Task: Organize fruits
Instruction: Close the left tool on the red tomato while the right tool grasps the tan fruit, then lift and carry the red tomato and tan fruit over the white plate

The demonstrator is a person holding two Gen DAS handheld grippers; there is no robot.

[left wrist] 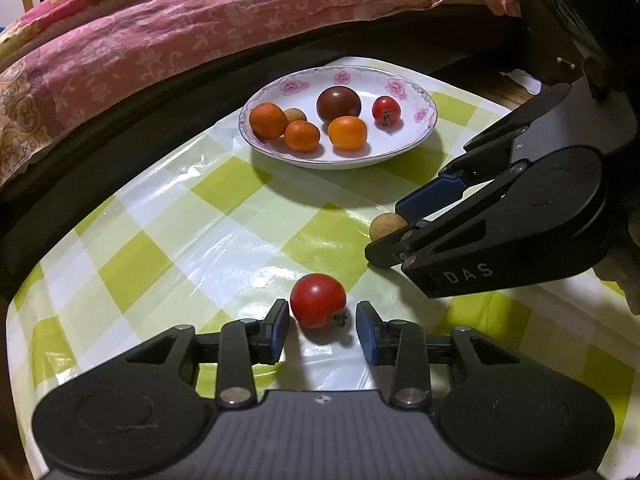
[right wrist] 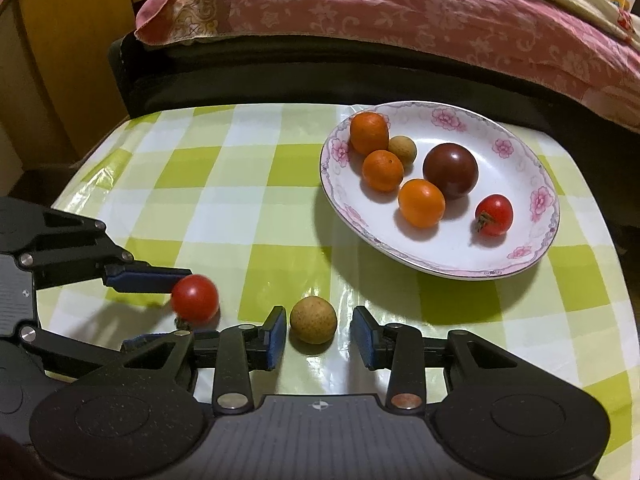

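Checked tablecloth (left wrist: 160, 240): tomato (left wrist: 318, 300) between parted left jaws, longan (right wrist: 313, 320) between right.

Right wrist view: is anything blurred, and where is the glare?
Right wrist view: the red tomato by the left gripper looks smeared; the tablecloth shines near the brown fruit. Left wrist view: sharp, with glare streaks ahead of the fingers.

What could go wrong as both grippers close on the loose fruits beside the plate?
The red tomato and the tan longan are round and sit on glossy tablecloth, so either may roll away. The left gripper and right gripper work close together and might collide.
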